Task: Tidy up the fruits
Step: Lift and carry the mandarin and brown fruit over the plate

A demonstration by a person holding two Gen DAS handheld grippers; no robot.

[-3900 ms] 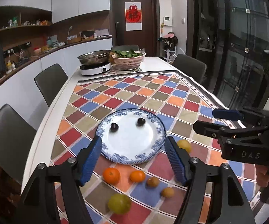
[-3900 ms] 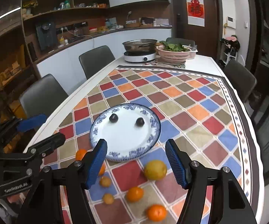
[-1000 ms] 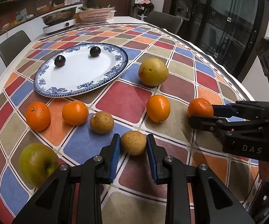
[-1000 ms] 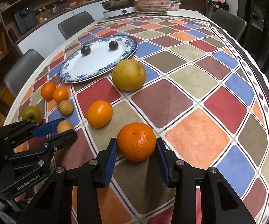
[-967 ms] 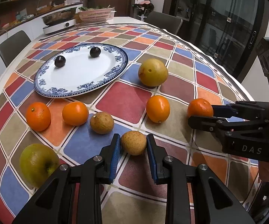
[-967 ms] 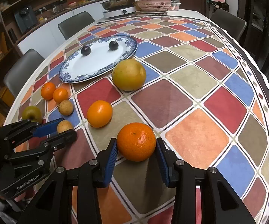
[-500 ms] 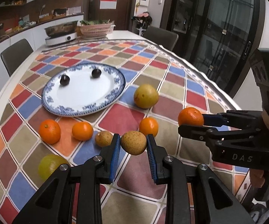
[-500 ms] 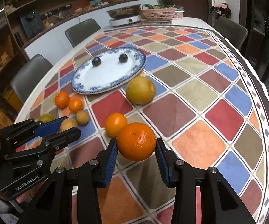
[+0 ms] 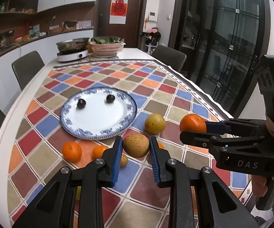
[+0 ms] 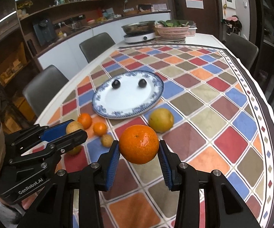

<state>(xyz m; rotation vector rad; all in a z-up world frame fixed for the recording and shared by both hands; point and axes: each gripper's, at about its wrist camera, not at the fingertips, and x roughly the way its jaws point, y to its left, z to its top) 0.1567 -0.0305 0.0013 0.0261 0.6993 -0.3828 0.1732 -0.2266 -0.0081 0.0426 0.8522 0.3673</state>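
Left hand-held gripper (image 9: 136, 149) grips brown fruit (image 9: 136, 145), long axis crosswise.

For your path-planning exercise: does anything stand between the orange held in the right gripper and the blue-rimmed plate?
Nothing visible does. The orange is held clear above the cloth; the yellow pear sits low, right of the line to the plate, whose near half is bare.

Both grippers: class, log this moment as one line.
left gripper: shut on brown fruit | right gripper: shut on orange | both lifted | plate: two dark fruits
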